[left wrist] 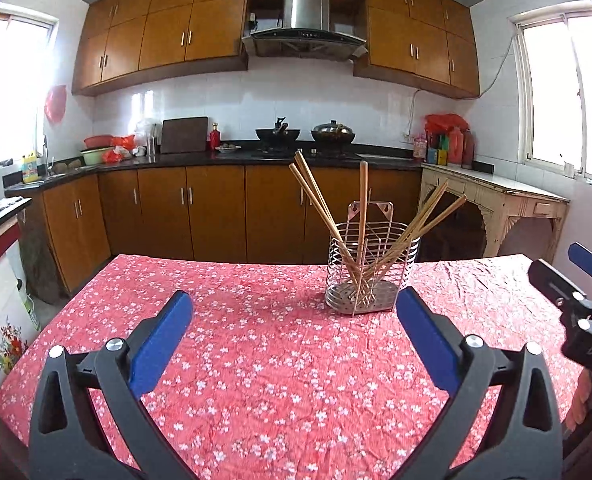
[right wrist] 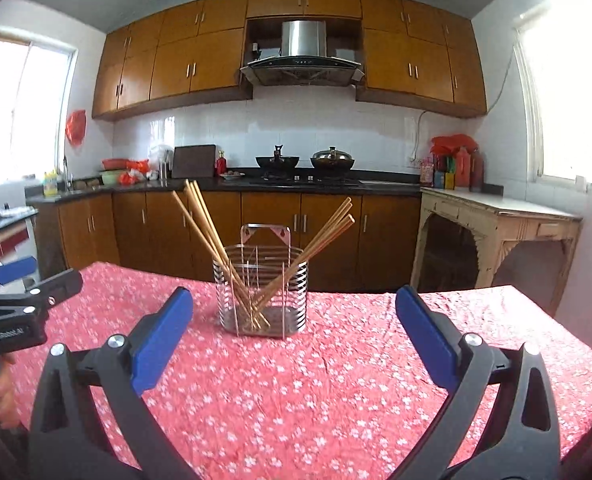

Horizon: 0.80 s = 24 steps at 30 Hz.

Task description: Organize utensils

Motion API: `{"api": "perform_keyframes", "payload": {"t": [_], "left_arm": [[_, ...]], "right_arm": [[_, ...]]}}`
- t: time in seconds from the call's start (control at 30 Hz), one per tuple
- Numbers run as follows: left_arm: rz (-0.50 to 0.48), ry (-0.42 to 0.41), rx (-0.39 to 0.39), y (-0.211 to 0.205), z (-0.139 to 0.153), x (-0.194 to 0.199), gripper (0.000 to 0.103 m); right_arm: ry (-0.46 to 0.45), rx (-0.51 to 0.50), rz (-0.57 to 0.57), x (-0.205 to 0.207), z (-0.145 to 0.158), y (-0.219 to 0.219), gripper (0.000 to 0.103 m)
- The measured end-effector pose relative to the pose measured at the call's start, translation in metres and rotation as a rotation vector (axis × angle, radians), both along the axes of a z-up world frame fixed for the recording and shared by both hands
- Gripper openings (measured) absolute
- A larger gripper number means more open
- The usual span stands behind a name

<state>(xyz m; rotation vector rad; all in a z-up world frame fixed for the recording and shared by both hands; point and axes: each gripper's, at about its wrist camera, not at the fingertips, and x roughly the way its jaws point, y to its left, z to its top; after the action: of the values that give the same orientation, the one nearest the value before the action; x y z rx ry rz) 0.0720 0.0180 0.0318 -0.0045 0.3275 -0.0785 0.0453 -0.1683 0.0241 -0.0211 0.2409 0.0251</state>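
Wooden chopsticks (left wrist: 327, 208), long and pale brown, standing fanned out in a shiny wire utensil holder (left wrist: 371, 268) with a perforated base, on the tabletop (left wrist: 256, 360) under a red cloth printed with small white flowers. Seen from the left wrist view: holder set past the middle of the cloth, a little to the right, some sticks leaning left, one near upright, others leaning right. Left claw (left wrist: 294, 314) low in front, blue pads wide apart, nothing between them, well short of the holder. Right claw (left wrist: 591, 264) partly visible at the right edge, black frame and one blue pad showing. Behind, brown wooden cabinets (left wrist: 216, 208), a black counter with two dark woks (left wrist: 305, 134), a steel range hood (left wrist: 305, 20) above.

From the right wrist view: same chopsticks (right wrist: 212, 232) in the wire holder (right wrist: 262, 292), near the centre of the cloth-covered tabletop (right wrist: 335, 380), sticks splayed to left and right. Right claw (right wrist: 294, 314) spread wide, empty, blue pads either side of the holder's position but nearer the camera, not touching it. Left claw (right wrist: 16, 276) at the left edge, above the cloth, apart from the holder. A cream side table (right wrist: 495, 216) by the right wall.
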Motion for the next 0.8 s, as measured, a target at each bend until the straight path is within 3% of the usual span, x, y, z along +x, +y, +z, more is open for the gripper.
{"api": "perform_keyframes", "payload": {"t": [0.3, 0.8], "left_arm": [[0.012, -0.023, 0.020, -0.002, -0.017, -0.019, 0.101], [0.016, -0.038, 0.012, 0.001, -0.018, -0.027, 0.101]], "right_arm": [[0.016, 0.033, 0.007, -0.012, -0.022, -0.005, 0.099], [-0.020, 0.035, -0.008, -0.020, -0.020, -0.006, 0.099]]}}
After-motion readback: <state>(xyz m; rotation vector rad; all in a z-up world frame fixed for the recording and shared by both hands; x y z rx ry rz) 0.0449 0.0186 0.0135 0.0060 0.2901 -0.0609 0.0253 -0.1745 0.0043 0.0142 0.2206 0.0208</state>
